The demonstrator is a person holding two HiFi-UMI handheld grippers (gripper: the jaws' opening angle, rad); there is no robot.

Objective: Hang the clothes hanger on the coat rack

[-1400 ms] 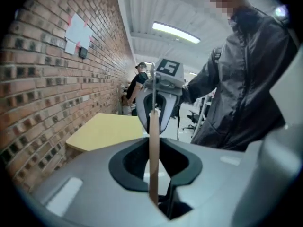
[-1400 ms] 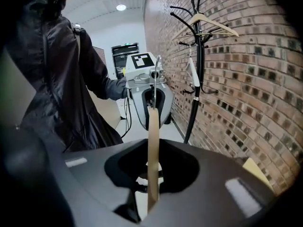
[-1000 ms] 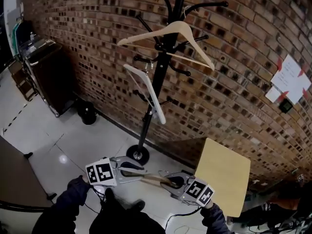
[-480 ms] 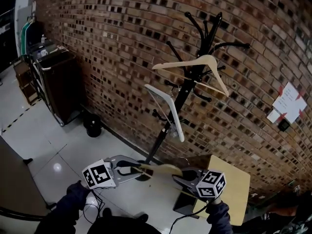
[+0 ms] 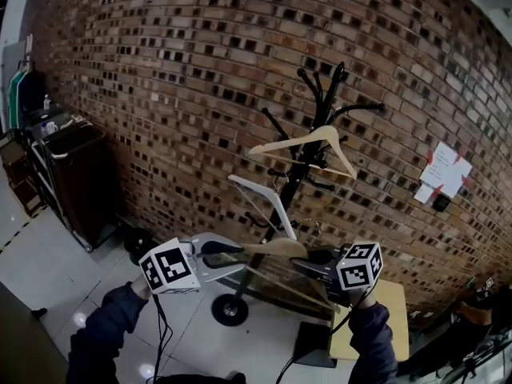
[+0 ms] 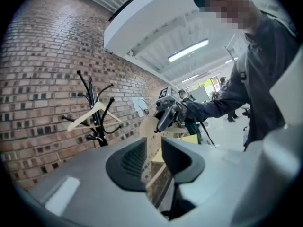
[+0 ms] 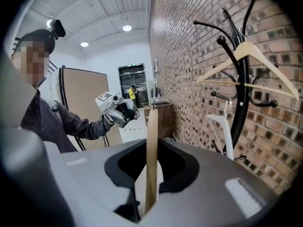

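A black coat rack (image 5: 314, 142) stands against the brick wall; a wooden hanger (image 5: 308, 144) and a white hanger (image 5: 266, 203) hang on it. In front of it a second wooden hanger (image 5: 276, 248) is held level between both grippers. My left gripper (image 5: 218, 251) is shut on its left end and my right gripper (image 5: 317, 259) on its right end. In the left gripper view the hanger's arm (image 6: 150, 141) runs out between the pads toward the right gripper (image 6: 166, 115). In the right gripper view its thin edge (image 7: 151, 150) stands between the jaws, with the rack (image 7: 241, 79) to the right.
The rack's round base (image 5: 230, 309) sits on the glossy white floor. A yellow-topped table (image 5: 376, 330) stands at the lower right. A dark cabinet (image 5: 76, 174) and a black bin (image 5: 136, 242) are at the left wall. A paper sheet (image 5: 440, 170) is taped to the bricks.
Both grippers have risen with the wooden hanger from near the floor to about the height of the white hanger's lower end. The head view has tilted up.
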